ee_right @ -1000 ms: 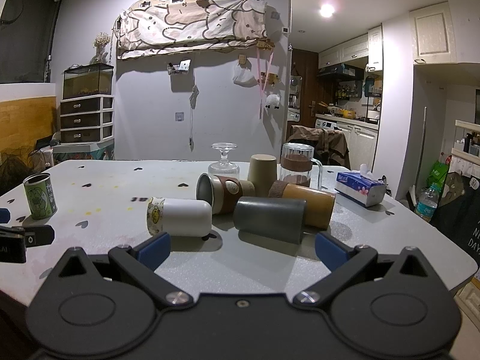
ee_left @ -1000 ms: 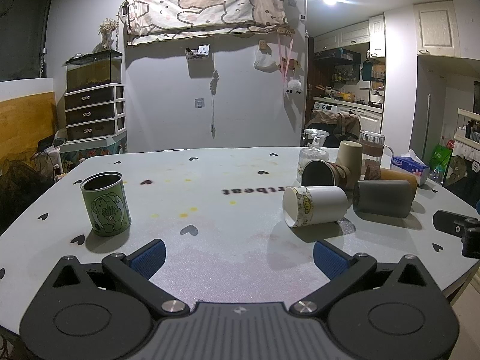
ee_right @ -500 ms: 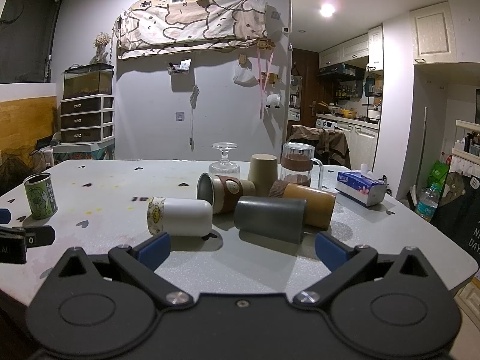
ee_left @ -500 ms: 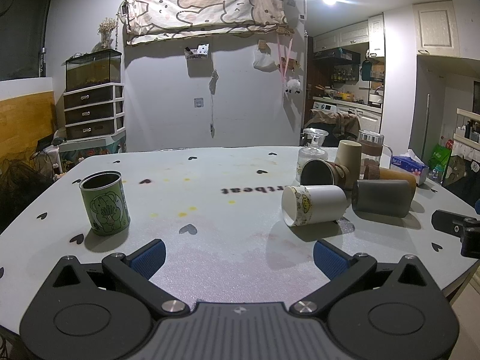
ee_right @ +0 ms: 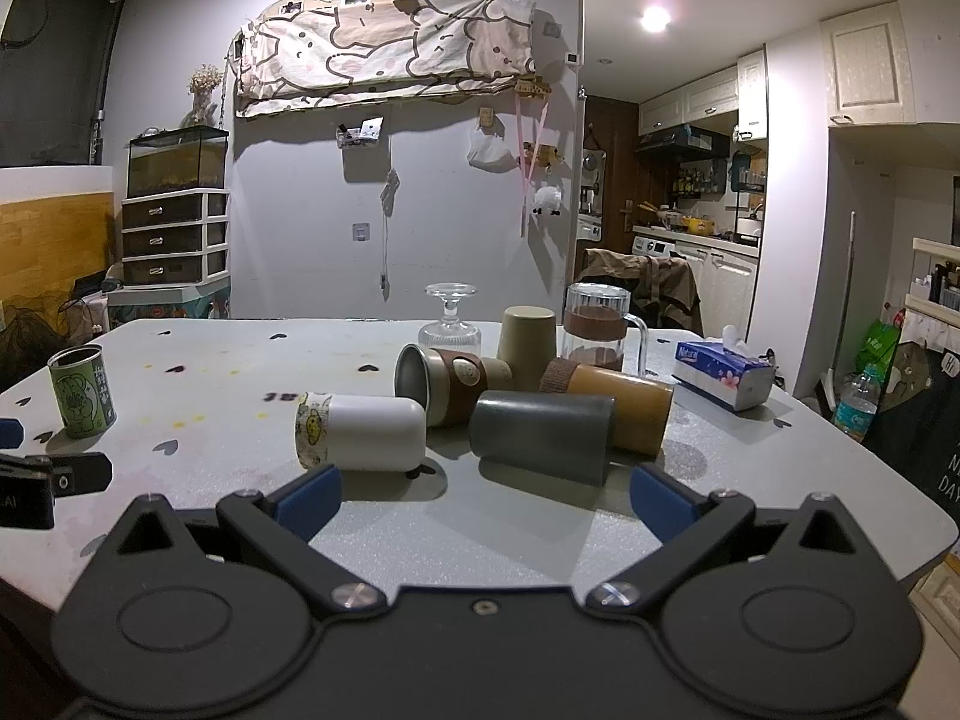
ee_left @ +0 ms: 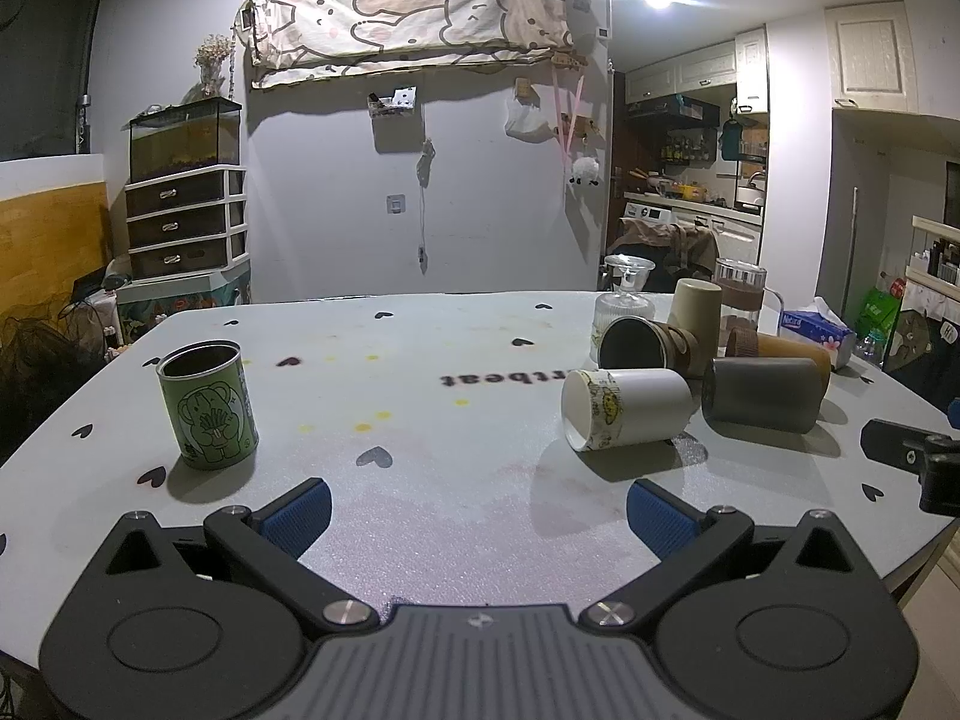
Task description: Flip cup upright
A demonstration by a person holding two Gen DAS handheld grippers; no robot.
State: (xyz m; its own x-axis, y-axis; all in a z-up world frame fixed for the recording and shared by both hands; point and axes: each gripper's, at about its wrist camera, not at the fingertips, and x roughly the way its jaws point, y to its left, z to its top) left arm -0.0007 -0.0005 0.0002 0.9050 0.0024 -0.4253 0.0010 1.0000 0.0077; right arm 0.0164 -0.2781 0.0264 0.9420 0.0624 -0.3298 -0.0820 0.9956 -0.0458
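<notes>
We hold two grippers low over the near edge of a pale grey bench (ee_left: pixel 456 516) printed with small dark hearts. Our left gripper (ee_left: pixel 478 510) has its blue-padded fingers spread wide, with nothing between them. Our right gripper (ee_right: pixel 486 498) is spread just as wide and also holds nothing.

Ahead of the left gripper and a little to its right, a white cup (ee_left: pixel 627 401) with a cartoon band near its rim lies on its side, its open mouth turned to the left. From the right wrist view the same white cup (ee_right: pixel 363 432) lies just beyond the gripper's left finger. Beside it, on the right, a dark grey cup (ee_right: pixel 543 435) also lies on its side, and a tan cup (ee_right: pixel 609 405) with a brown sleeve lies just behind that one. A metal cup (ee_right: pixel 444 384) with a brown band lies tipped behind the white cup.

Further back, a beige cup (ee_right: pixel 527 342) stands mouth down, next to an upturned stemmed glass (ee_right: pixel 450 321) and a glass mug (ee_right: pixel 600 327). A tissue box (ee_right: pixel 723 375) sits to the right. A green tin (ee_left: pixel 208 405) stands upright on the left, well apart from the others.
</notes>
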